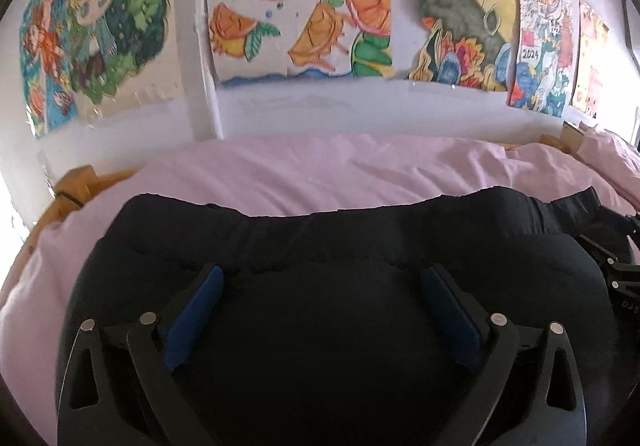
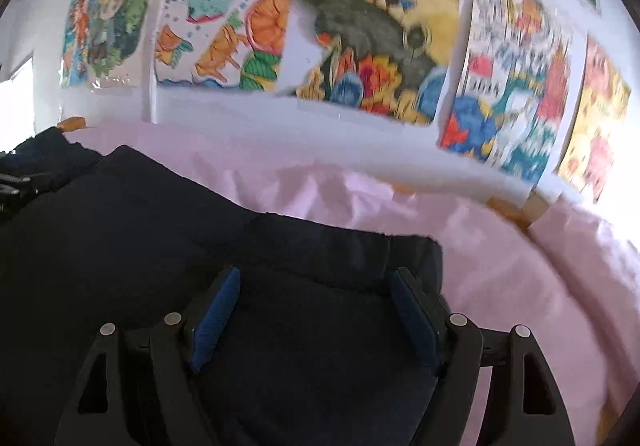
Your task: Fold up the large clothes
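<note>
Dark fabric fills the foreground – a black garment (image 1: 320,326), apparently trousers with an elastic waistband along the far edge, lying doubled on a pink bedsheet (image 1: 320,173) beneath walls of children's paintings (image 1: 296,5). Both the left gripper (image 1: 320,286) and the right gripper (image 2: 316,290) hover over it with jaws spread, gripping nothing. One fold looks laid down; next likely calls for pinching an end – and doubling again.
</note>
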The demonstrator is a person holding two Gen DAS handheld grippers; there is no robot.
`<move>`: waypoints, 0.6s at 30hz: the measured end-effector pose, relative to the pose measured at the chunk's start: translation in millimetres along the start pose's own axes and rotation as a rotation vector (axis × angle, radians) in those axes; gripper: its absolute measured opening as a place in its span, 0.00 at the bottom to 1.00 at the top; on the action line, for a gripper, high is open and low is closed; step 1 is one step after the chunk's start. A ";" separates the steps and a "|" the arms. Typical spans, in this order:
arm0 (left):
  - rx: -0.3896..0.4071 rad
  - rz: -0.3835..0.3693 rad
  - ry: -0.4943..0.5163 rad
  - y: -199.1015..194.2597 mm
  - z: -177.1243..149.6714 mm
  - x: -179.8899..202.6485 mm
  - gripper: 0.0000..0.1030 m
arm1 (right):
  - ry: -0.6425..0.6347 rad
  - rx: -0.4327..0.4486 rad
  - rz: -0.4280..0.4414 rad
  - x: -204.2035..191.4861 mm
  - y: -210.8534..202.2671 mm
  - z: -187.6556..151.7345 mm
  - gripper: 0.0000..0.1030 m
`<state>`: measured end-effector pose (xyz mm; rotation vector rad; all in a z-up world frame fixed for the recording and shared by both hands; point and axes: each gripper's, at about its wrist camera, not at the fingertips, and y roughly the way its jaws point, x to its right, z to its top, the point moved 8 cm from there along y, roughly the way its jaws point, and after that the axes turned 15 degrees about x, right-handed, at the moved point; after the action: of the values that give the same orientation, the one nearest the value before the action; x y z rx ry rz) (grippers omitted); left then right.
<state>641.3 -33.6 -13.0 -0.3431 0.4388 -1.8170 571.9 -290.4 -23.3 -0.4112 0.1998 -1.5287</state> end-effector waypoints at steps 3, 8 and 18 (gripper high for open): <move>-0.020 -0.008 -0.010 13.3 -5.7 -1.9 0.98 | 0.017 -0.038 0.024 -1.2 15.8 -11.6 0.74; -0.030 -0.026 -0.046 28.3 -13.8 -8.6 0.99 | 0.071 -0.072 0.055 0.3 33.1 -25.6 0.76; -0.026 -0.011 -0.046 39.5 -20.9 -9.9 0.99 | 0.055 -0.086 0.045 -4.7 49.8 -35.2 0.77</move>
<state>668.2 -31.5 -49.9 -0.4046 0.4296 -1.8118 604.4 -291.0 -75.2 -0.4300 0.3166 -1.4914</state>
